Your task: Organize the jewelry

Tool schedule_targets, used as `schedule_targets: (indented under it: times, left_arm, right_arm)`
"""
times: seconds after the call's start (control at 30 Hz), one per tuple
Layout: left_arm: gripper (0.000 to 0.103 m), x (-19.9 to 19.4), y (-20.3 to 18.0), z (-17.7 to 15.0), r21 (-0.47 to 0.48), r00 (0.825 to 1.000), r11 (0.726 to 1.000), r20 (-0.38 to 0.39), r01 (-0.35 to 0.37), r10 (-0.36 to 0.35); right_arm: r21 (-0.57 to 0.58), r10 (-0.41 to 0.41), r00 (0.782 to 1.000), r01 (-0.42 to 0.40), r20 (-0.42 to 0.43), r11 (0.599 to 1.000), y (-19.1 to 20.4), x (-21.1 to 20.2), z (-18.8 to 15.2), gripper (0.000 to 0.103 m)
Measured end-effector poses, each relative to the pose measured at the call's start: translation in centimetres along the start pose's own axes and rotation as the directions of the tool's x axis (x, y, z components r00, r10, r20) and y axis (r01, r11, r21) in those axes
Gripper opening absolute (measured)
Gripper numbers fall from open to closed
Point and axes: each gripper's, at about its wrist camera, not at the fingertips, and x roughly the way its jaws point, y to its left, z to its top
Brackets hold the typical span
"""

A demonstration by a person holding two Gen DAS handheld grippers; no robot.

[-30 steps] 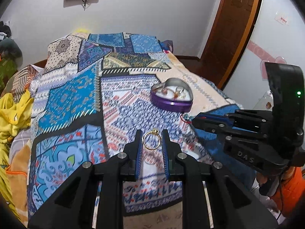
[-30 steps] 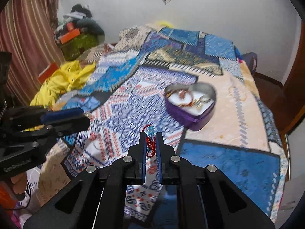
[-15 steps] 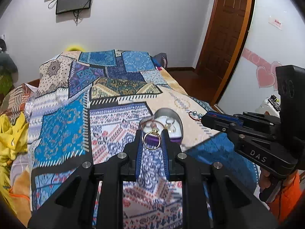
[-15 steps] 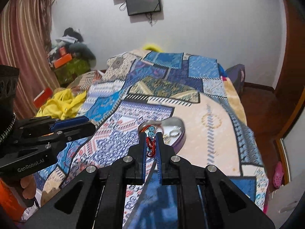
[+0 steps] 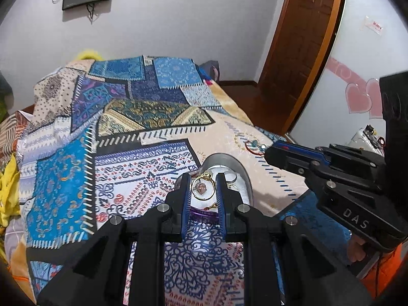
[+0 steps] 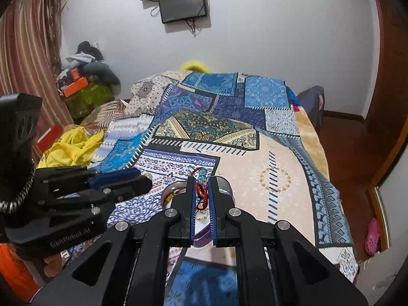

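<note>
A gold ring with a pink stone (image 5: 203, 188) sits pinched between the pads of my left gripper (image 5: 202, 178), which hangs right over the heart-shaped purple tin (image 5: 243, 176). Other gold pieces lie inside the tin. My right gripper (image 6: 201, 181) is shut on a red cord bracelet with blue beads (image 6: 200, 191), also just above the tin (image 6: 225, 187). In the left wrist view the right gripper (image 5: 267, 150) reaches in from the right with the bracelet (image 5: 251, 145) hanging off its tip. The left gripper (image 6: 146, 178) shows at the left of the right wrist view.
The tin rests on a patchwork bedspread (image 5: 142, 117) that covers a bed. A yellow cloth (image 6: 74, 148) lies on the bed's left side, with piled clothes and boxes (image 6: 86, 81) behind it. A wooden door (image 5: 301, 51) stands to the right.
Both grippers have moved forward over the bed. The tin, earlier ahead of them, now lies directly under both pairs of fingertips. Ring and bracelet stay gripped.
</note>
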Motion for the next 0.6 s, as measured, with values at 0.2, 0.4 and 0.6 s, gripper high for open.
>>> schedule_targets:
  times: [0.2, 0.4, 0.6]
  left_arm:
    - [0.018, 2.8, 0.5, -0.5, -0.012, 0.997, 0.999, -0.067, 0.033, -0.034]
    - [0.018, 4.2, 0.3, -0.7, -0.005, 0.994, 0.999, -0.1, 0.048, -0.049]
    - [0.018, 4.3, 0.2, -0.7, 0.003, 0.994, 0.999, -0.1, 0.048, -0.048]
  right_arm:
    - [0.011, 0.02, 0.997, -0.019, -0.072, 1.0, -1.1, 2.8, -0.3, 0.008]
    - [-0.001, 0.042, 0.991, -0.042, -0.13, 0.999, -1.2, 4.6, -0.5, 0.008]
    - [0.007, 0.033, 0.988, -0.032, -0.153, 0.999, -1.5, 4.9, -0.5, 0.008]
